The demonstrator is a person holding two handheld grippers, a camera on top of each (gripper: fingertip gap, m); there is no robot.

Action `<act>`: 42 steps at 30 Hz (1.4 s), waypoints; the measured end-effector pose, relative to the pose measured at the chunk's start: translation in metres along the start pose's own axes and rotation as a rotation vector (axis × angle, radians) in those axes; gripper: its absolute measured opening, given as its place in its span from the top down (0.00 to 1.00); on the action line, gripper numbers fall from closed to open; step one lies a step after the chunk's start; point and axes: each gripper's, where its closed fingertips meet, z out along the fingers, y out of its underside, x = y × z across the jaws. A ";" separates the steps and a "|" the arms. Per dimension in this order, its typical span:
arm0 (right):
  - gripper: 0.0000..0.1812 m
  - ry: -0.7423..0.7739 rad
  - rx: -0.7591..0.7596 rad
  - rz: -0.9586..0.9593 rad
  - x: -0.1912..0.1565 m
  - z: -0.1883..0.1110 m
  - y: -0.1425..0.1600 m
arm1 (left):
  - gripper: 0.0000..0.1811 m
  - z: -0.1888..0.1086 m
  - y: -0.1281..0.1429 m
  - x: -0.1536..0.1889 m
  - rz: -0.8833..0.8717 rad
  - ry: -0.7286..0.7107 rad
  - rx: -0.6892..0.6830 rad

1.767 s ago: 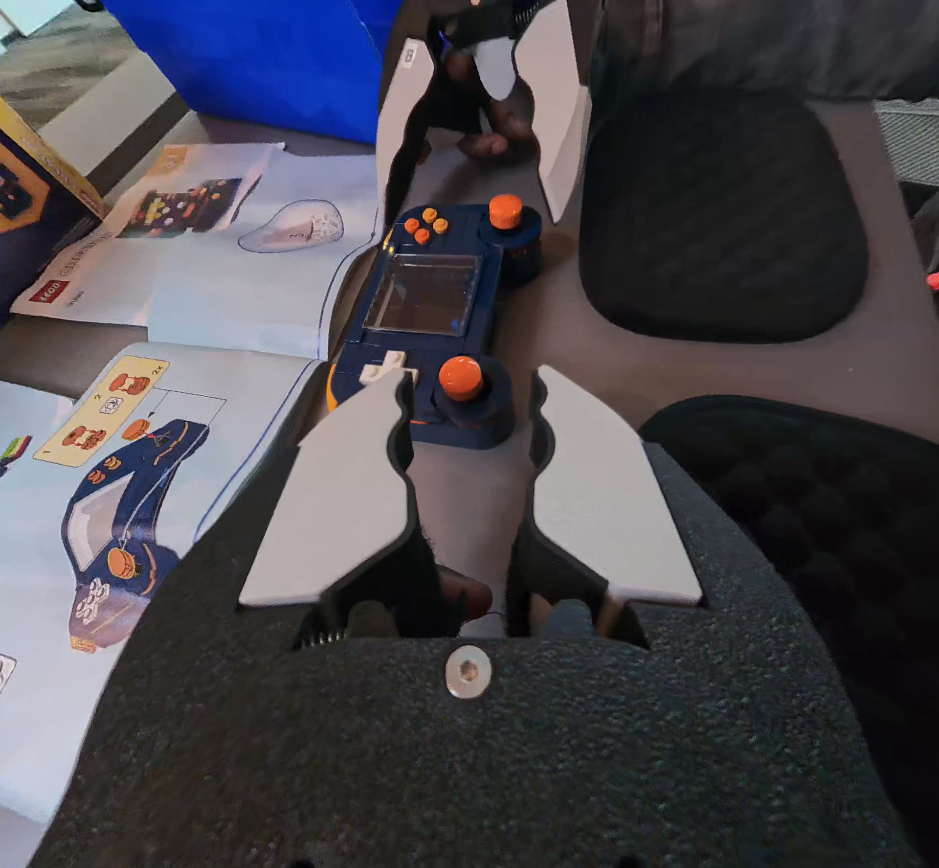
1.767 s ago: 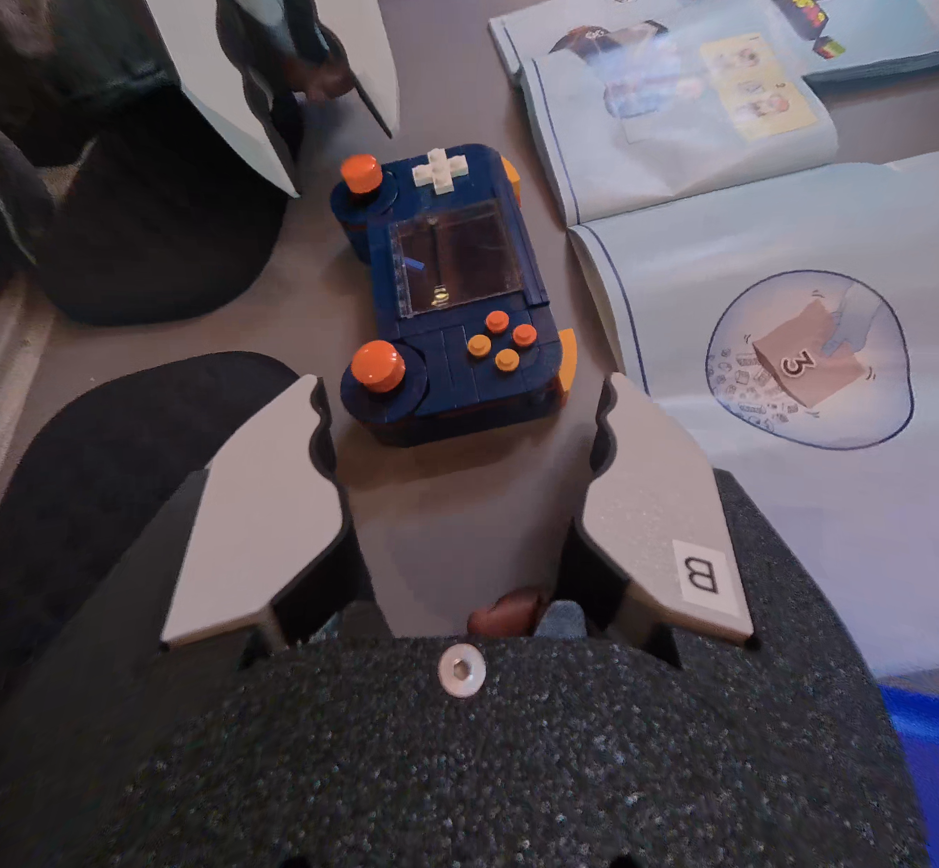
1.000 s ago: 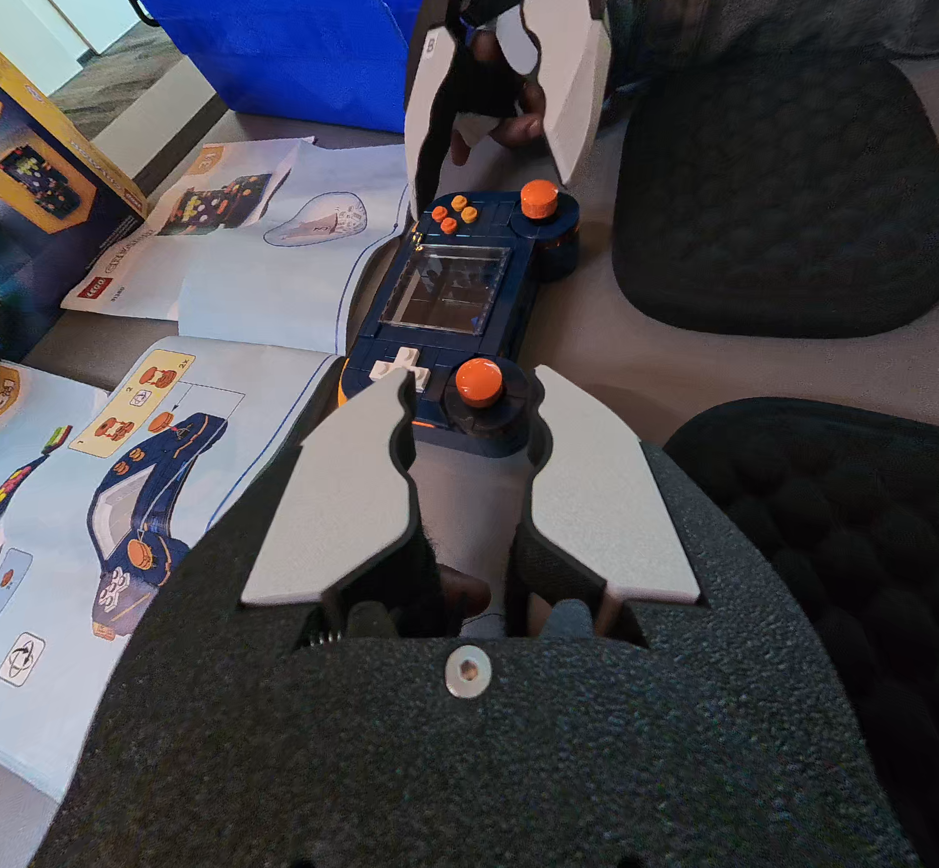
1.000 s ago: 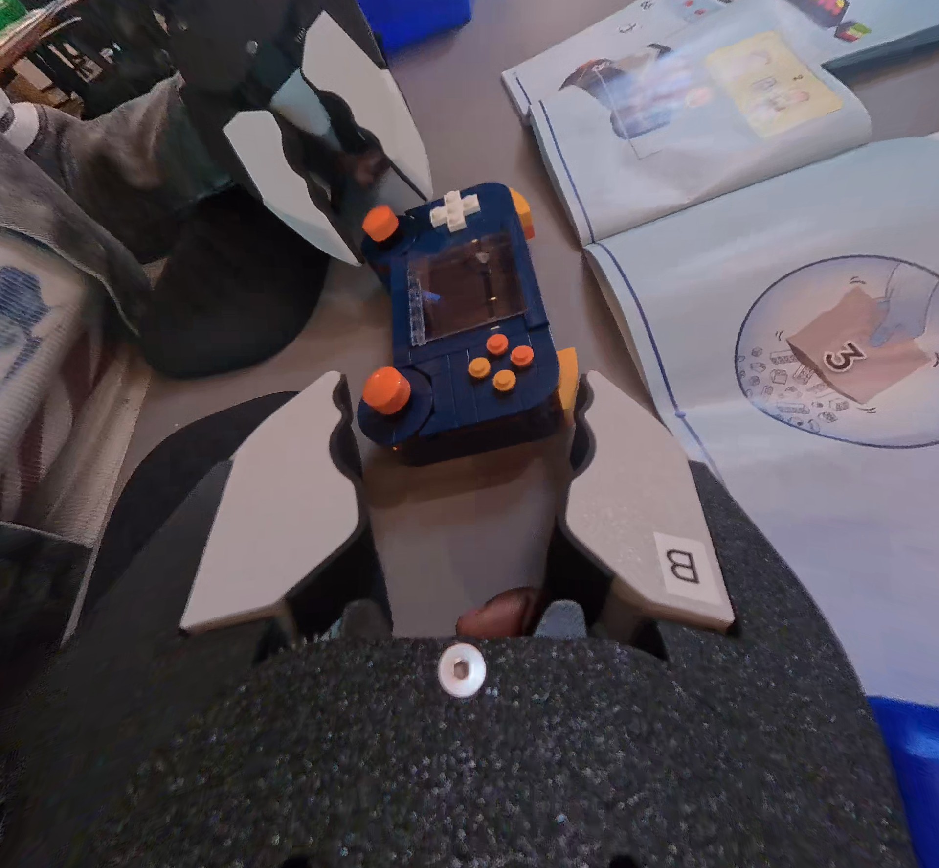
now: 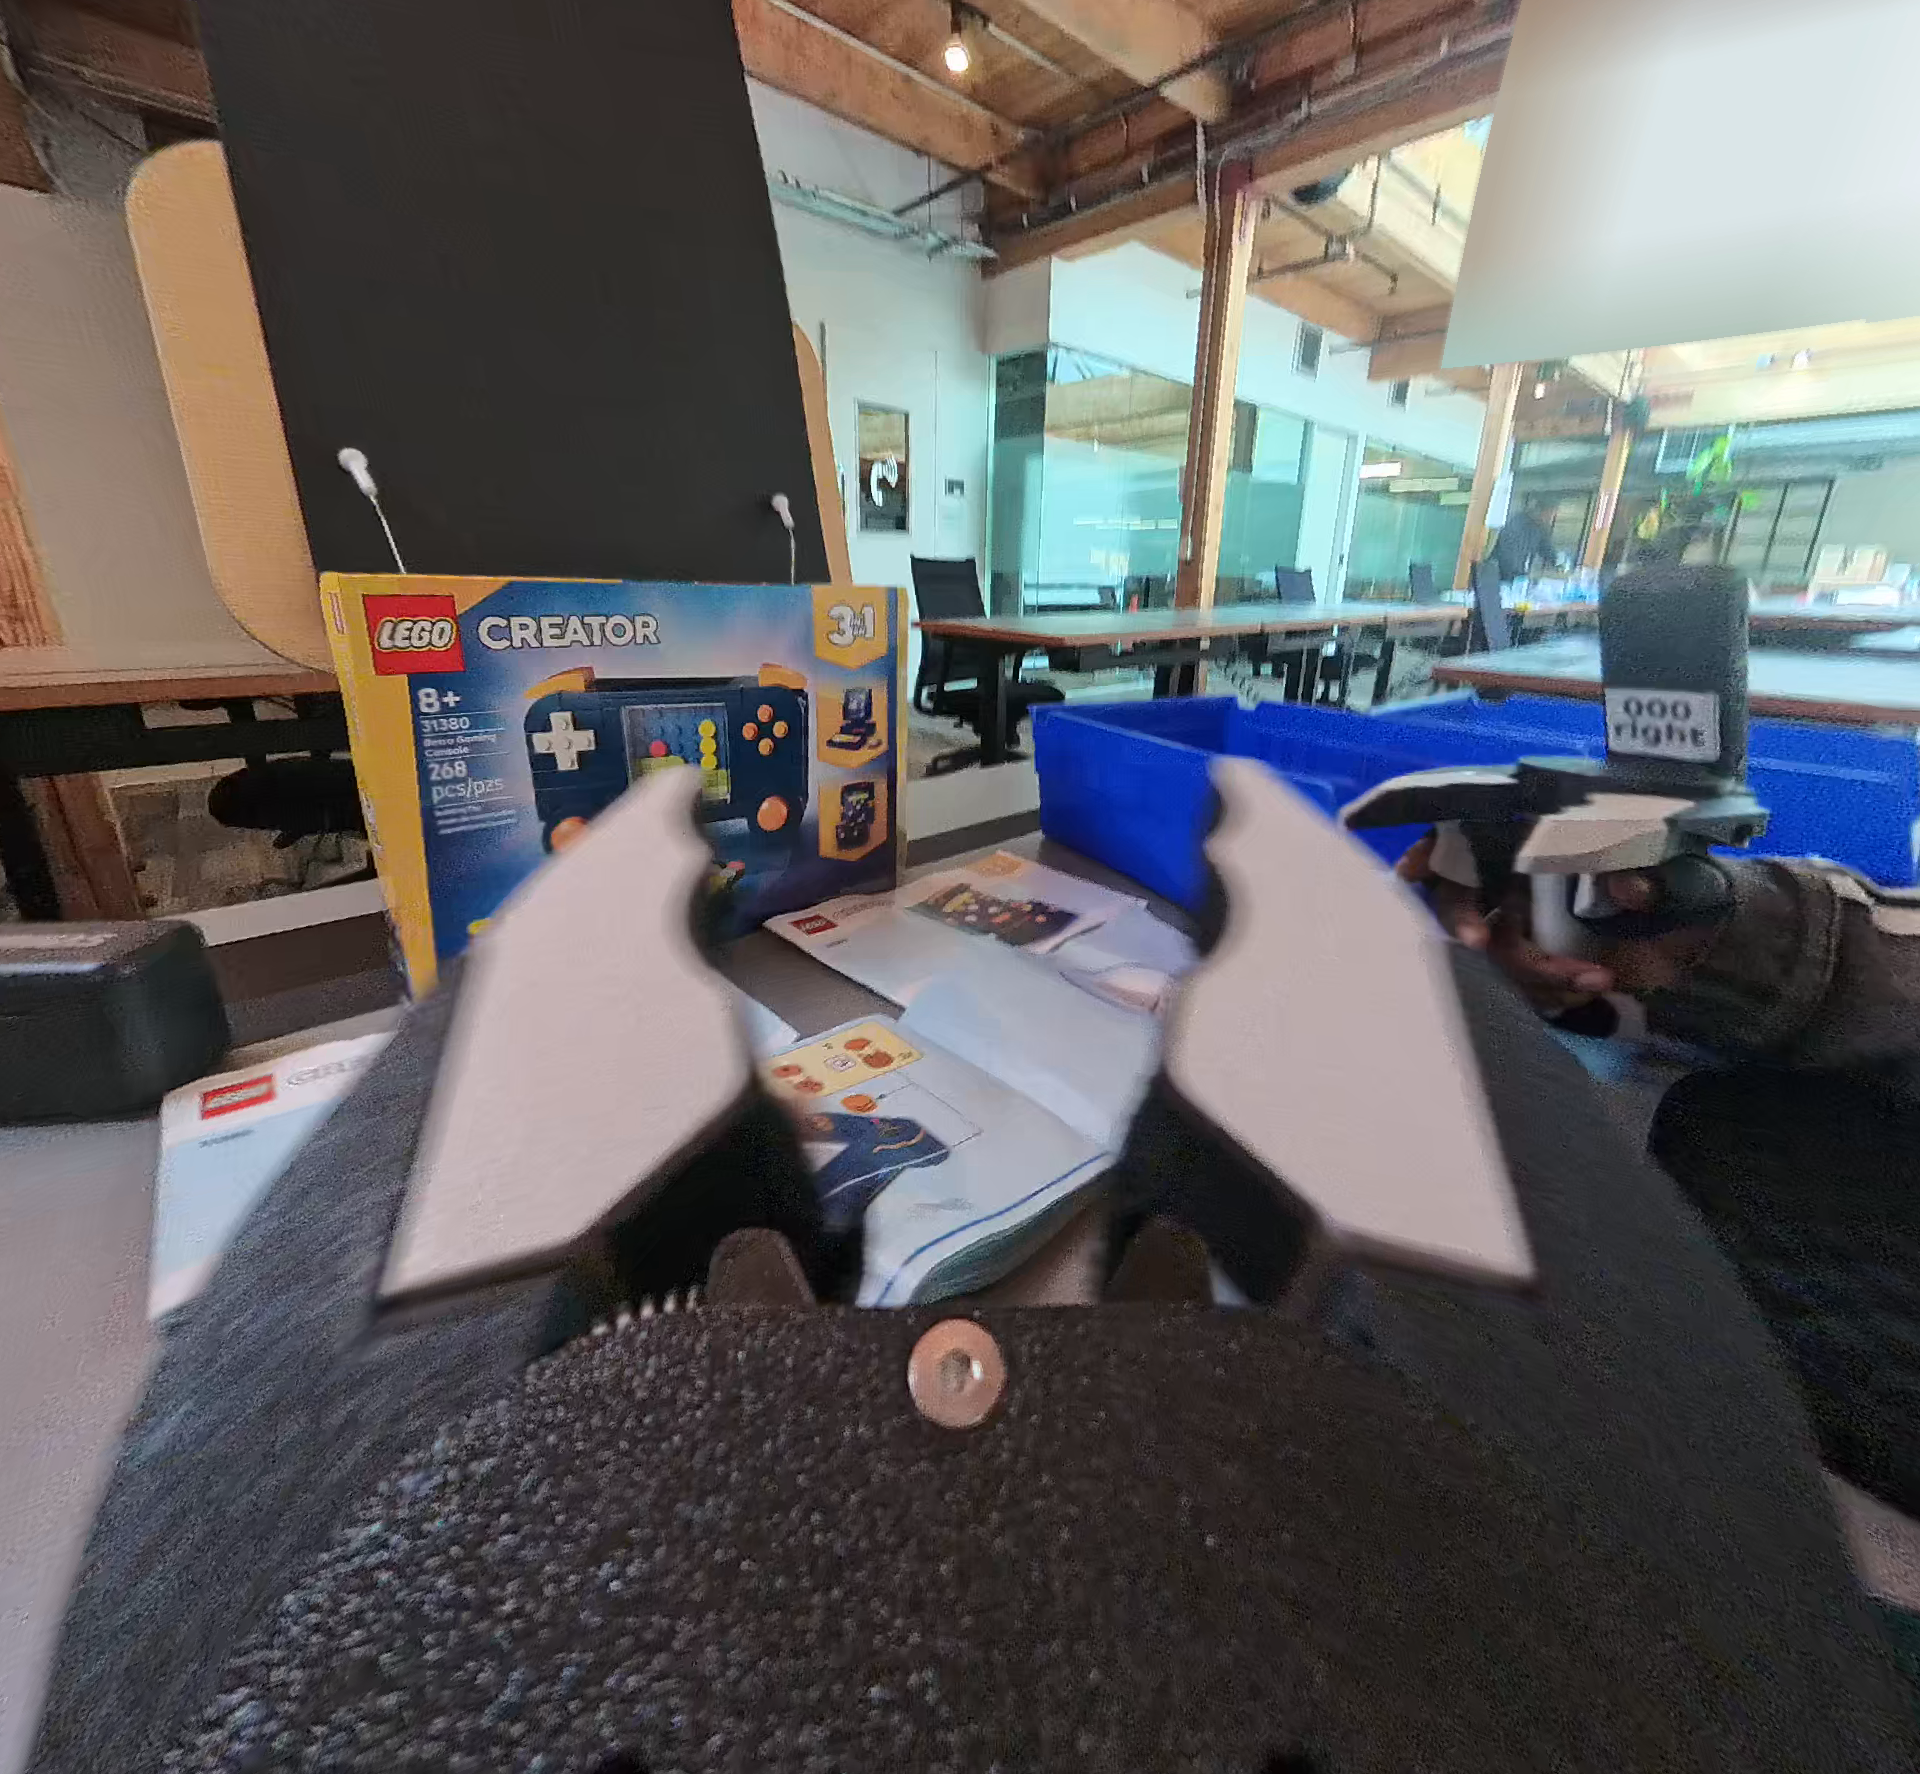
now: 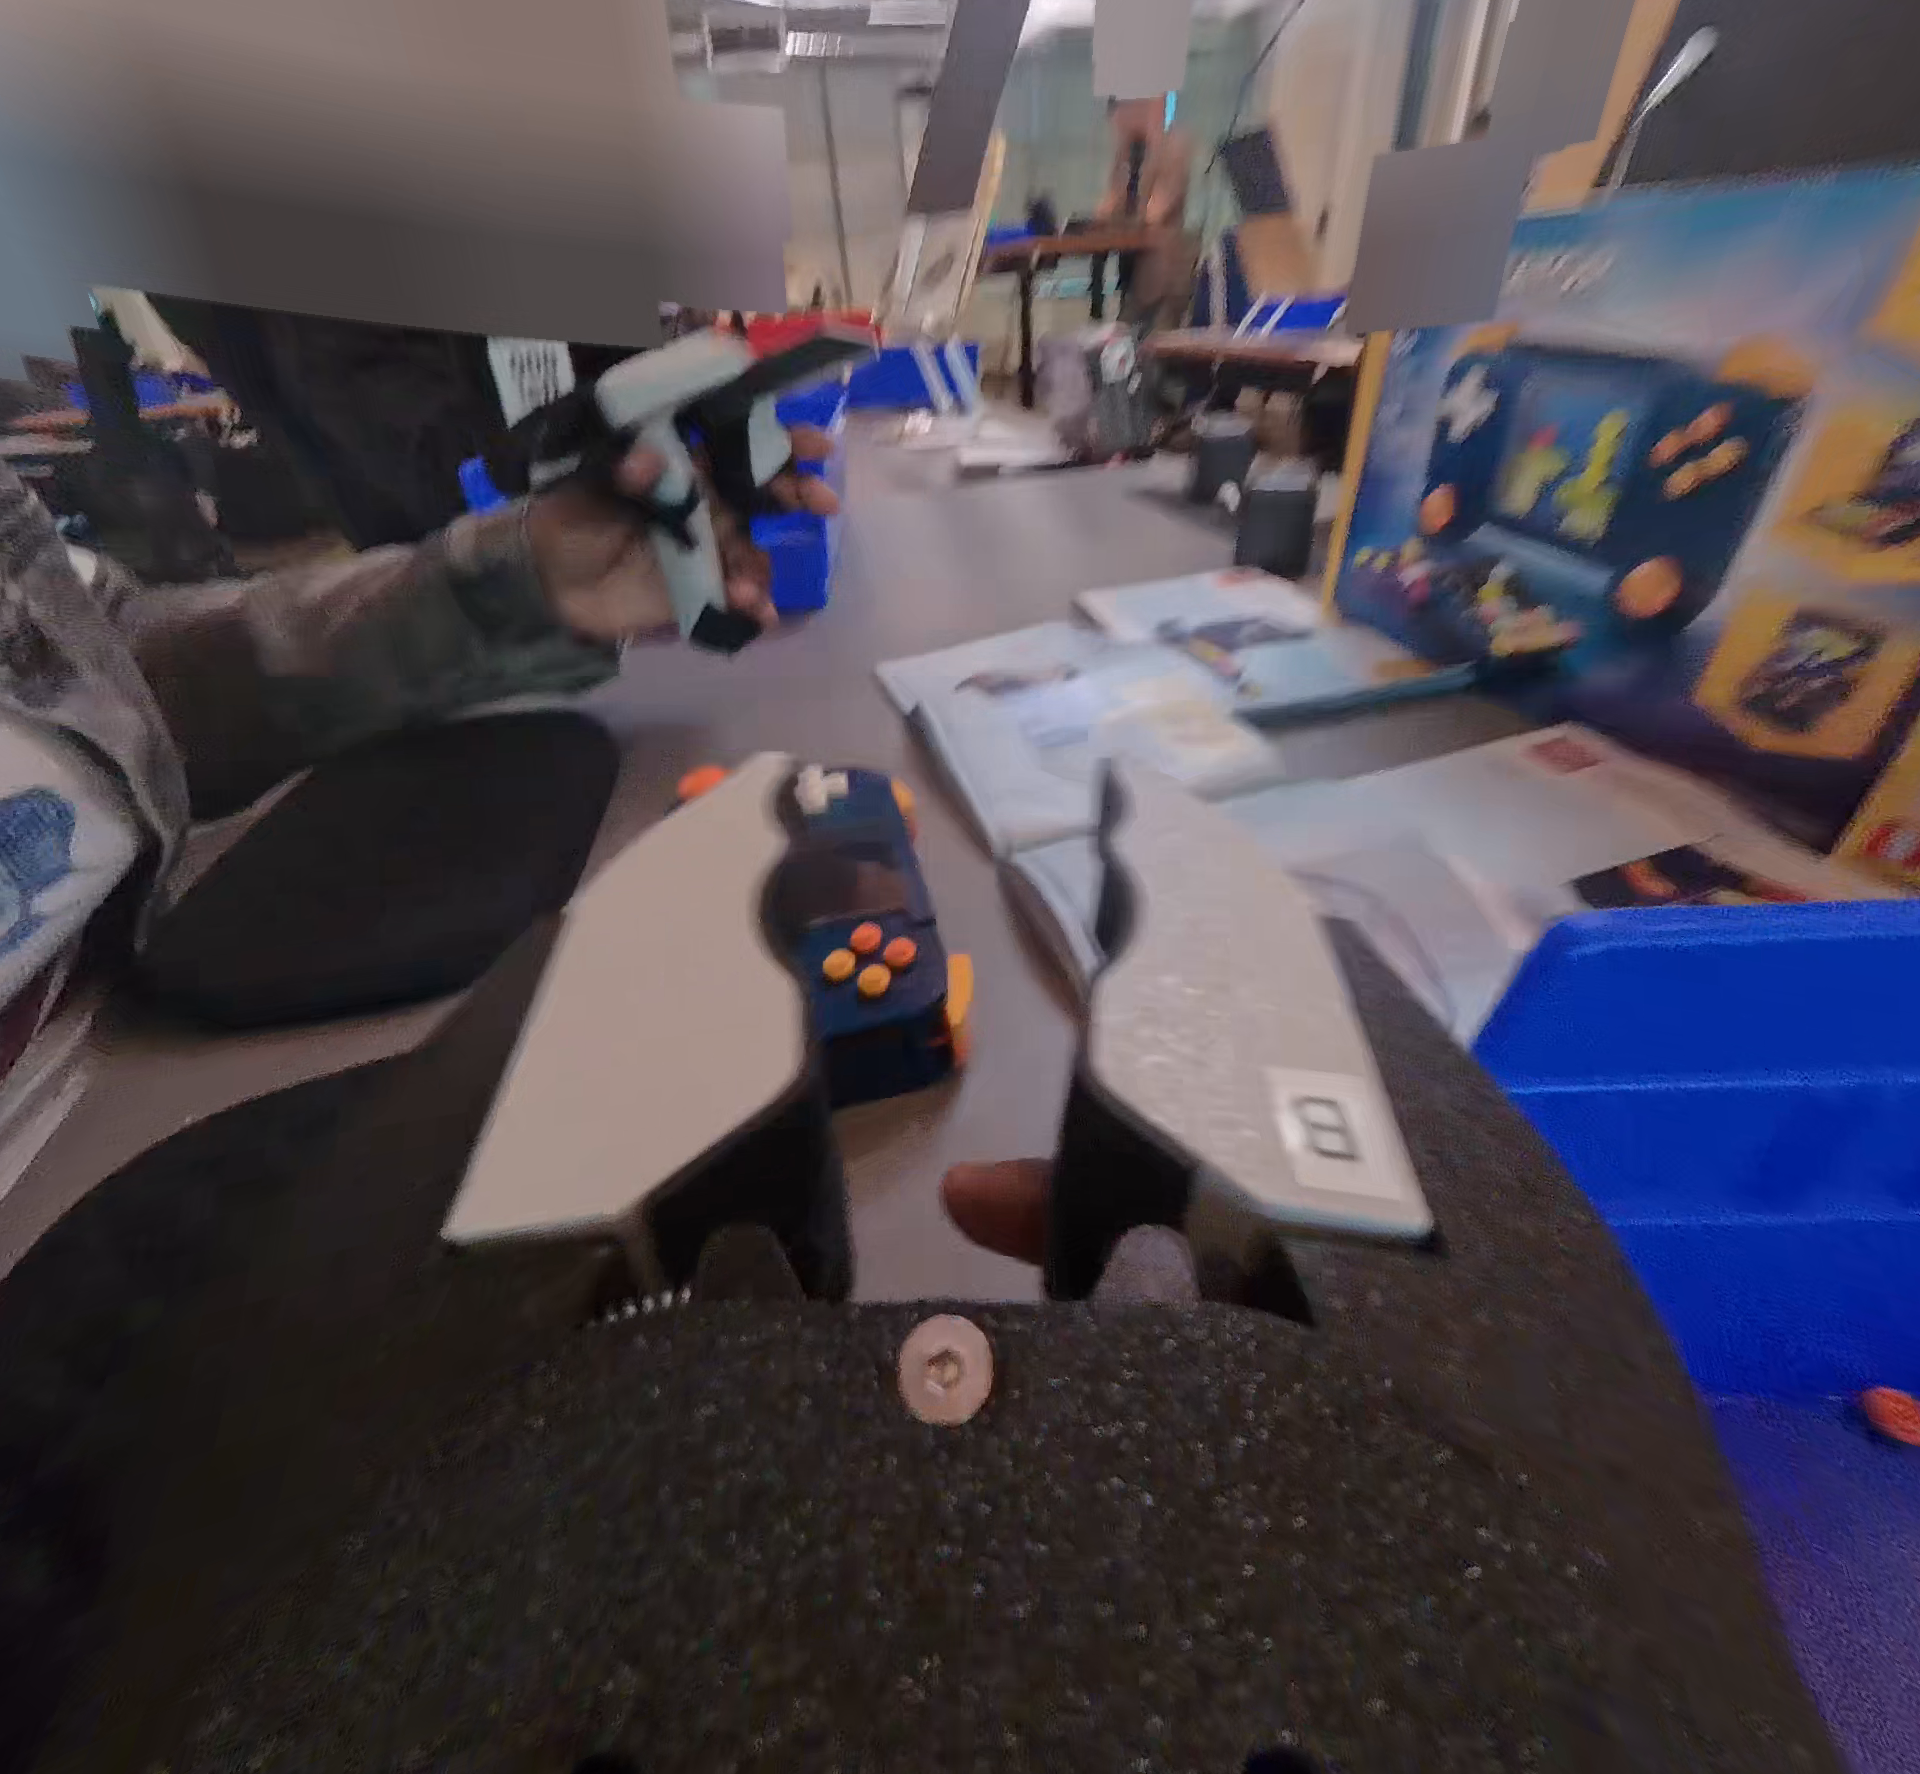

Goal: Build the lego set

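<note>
Right tool (image 6: 940, 851): hovering with its fingers spread and holding nothing, over the near end of the toy console (image 6: 868, 935), which is lying flat on the bench (image 6: 1039, 519).

Left tool (image 5: 951, 851): likewise spread and holding nothing, pointing out over the open booklets (image 5: 966, 1080).

Step, by judgement: the one console is looking complete, so lowering squarely and closing on its long sides seems best.

Count: one console, at least three booklets, one box (image 5: 623, 748) standing far, two blue bins (image 5: 1143, 779).
</note>
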 end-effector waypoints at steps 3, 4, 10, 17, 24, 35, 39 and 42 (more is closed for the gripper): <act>0.99 0.082 -0.185 -0.033 0.010 0.014 0.031 | 1.00 0.015 0.014 -0.005 0.051 0.029 -0.216; 1.00 0.127 -0.257 -0.066 0.016 0.015 0.039 | 1.00 0.024 0.021 -0.002 0.088 0.063 -0.291; 0.80 0.404 -0.614 -0.031 0.053 0.002 0.080 | 0.92 0.082 0.109 0.038 0.227 0.384 -0.725; 0.66 0.548 -0.674 0.119 0.067 -0.027 0.097 | 0.89 0.104 0.194 0.034 0.361 0.427 -0.920; 0.66 0.523 -0.657 0.249 0.066 -0.017 0.098 | 0.91 0.089 0.197 0.037 0.319 0.469 -0.949; 0.71 0.402 -0.677 0.349 0.063 0.020 0.096 | 0.89 0.087 0.196 0.041 0.251 0.507 -0.965; 0.77 0.303 -0.596 0.425 0.052 0.032 0.092 | 0.80 0.086 0.190 0.046 0.207 0.561 -0.932; 0.78 0.251 -0.549 0.446 0.047 0.040 0.084 | 0.76 0.088 0.173 0.052 0.158 0.607 -0.826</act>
